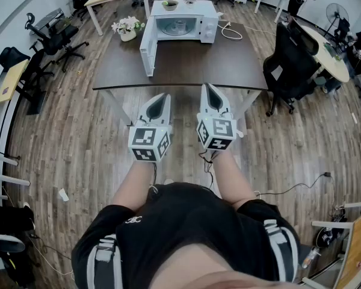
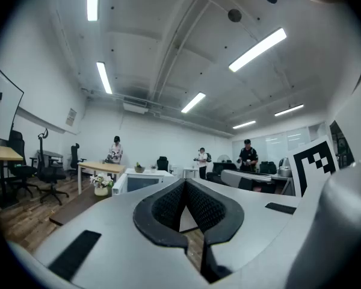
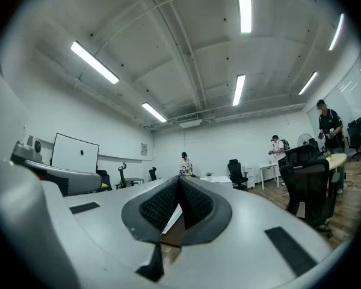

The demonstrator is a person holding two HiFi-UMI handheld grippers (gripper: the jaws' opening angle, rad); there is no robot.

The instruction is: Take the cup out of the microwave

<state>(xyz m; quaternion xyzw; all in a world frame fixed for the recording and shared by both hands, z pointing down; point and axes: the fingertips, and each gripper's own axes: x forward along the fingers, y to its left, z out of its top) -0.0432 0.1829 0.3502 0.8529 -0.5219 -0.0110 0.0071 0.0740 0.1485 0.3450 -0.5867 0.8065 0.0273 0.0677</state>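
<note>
Cup (image 1: 180, 24) sits inside microwave (image 1: 183, 26), door (image 1: 147, 52) swung open, toward far side of worktop (image 1: 228, 65). Left claw (image 1: 165, 96) and right claw (image 1: 206, 87) both shut tight, empty, side by side, short of worktop's near edge.

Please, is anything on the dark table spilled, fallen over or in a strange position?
Nothing stands out. The microwave stands square on the table, its door swung wide open, with the cup inside. The flower pot beside it is upright, and no spill shows. Only a white cable lies loosely right of the microwave.
</note>
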